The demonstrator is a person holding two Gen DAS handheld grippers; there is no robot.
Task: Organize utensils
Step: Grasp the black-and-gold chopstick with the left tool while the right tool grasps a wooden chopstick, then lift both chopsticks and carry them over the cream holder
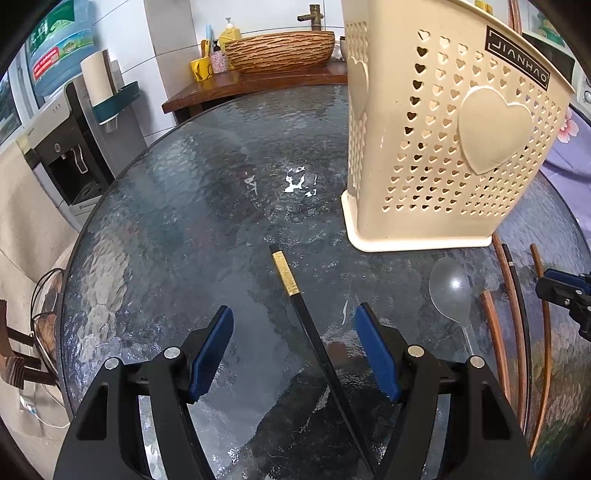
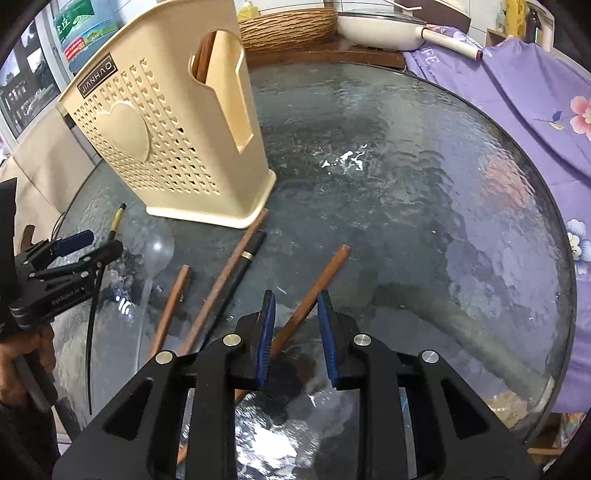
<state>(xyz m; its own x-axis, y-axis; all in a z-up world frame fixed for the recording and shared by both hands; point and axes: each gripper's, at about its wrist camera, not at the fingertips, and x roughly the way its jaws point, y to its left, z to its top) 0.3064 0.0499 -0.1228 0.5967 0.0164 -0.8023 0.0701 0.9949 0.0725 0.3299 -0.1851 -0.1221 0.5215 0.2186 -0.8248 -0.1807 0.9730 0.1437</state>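
Observation:
A cream heart-pierced utensil holder (image 1: pixel 443 129) (image 2: pixel 159 147) stands on the round glass table (image 1: pixel 184 221), with brown chopsticks (image 2: pixel 205 55) inside it. My left gripper (image 1: pixel 295 314) (image 2: pixel 103 242) is open, and a black chopstick with a gold band (image 1: pixel 286 273) (image 2: pixel 118 218) lies between its fingers untouched. In the right wrist view my right gripper (image 2: pixel 296 295) (image 1: pixel 561 291) has its jaws narrowly apart around a brown chopstick (image 2: pixel 325 277), pads not pressing it. A clear spoon (image 1: pixel 448 291) (image 2: pixel 162 247), more brown chopsticks (image 2: pixel 229 280) (image 1: pixel 498 332) and another black chopstick (image 2: pixel 247 258) lie between the grippers.
A wooden basin (image 1: pixel 280 50) and bottles sit on a shelf behind the table. A water dispenser (image 1: pixel 62 155) stands at the left. Purple floral cloth (image 2: pixel 535 110) drapes the table's right edge, with a white pan (image 2: pixel 384 29) behind it. A hand (image 2: pixel 22 354) holds the left gripper.

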